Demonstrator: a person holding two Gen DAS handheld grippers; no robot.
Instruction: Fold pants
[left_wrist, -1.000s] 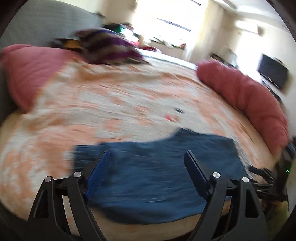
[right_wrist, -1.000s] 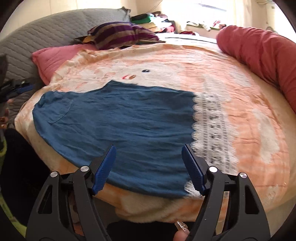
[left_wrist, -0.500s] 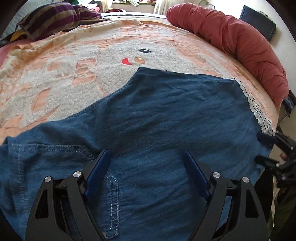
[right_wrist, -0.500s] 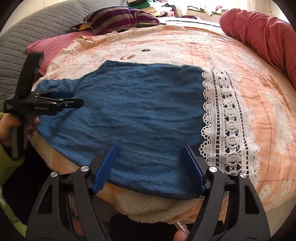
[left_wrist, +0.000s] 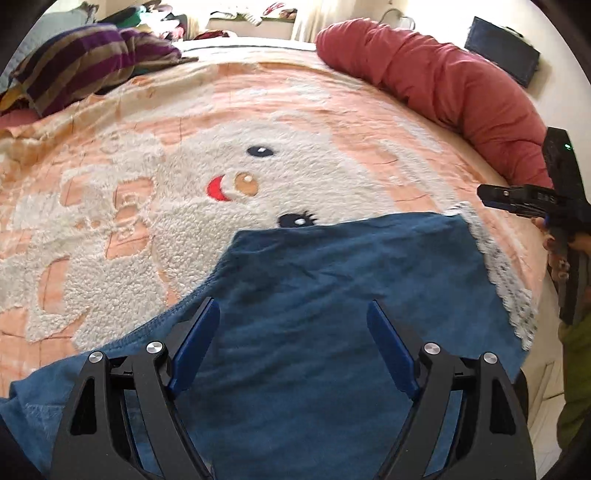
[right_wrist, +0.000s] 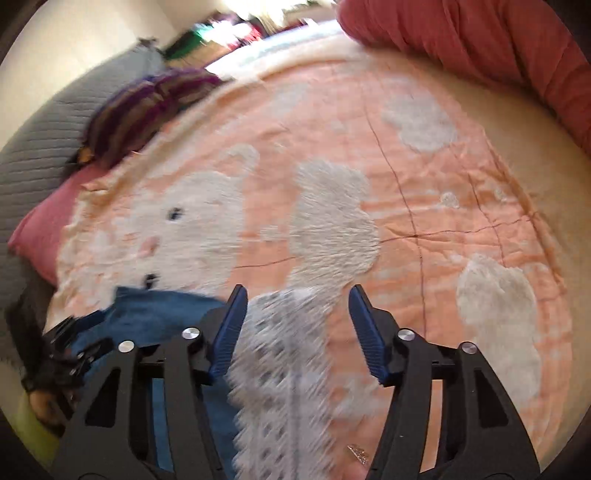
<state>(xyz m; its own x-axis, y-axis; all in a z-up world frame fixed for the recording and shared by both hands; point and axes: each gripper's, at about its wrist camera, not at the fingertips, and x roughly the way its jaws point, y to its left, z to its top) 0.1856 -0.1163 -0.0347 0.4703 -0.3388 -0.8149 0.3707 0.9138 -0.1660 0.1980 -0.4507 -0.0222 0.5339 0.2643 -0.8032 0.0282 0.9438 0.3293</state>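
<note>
Blue denim pants (left_wrist: 332, 295) with a white lace hem (left_wrist: 513, 291) lie flat on a peach blanket with a white bear picture (left_wrist: 221, 184). My left gripper (left_wrist: 291, 350) hovers wide open over the upper part of the denim, nothing between its fingers. My right gripper (right_wrist: 295, 332) hangs over the lace hem (right_wrist: 284, 369) at the pants' far end, its jaws closing, with lace below the gap and the pads not pressing on it. In the left wrist view the right gripper (left_wrist: 491, 197) shows at the right edge; the left gripper (right_wrist: 70, 343) appears at lower left in the right wrist view.
A long red bolster (left_wrist: 443, 88) runs along the bed's far right side. A striped purple cushion (left_wrist: 88, 62) and a pink pillow (right_wrist: 40, 225) sit at the head, against a grey quilted headboard (right_wrist: 40, 147). A dark screen (left_wrist: 502, 66) stands beyond the bed.
My right gripper has swung right from the denim to over the lace hem, rolled, and its jaws have narrowed. My left gripper has shifted across the denim, toward its blanket-side edge.
</note>
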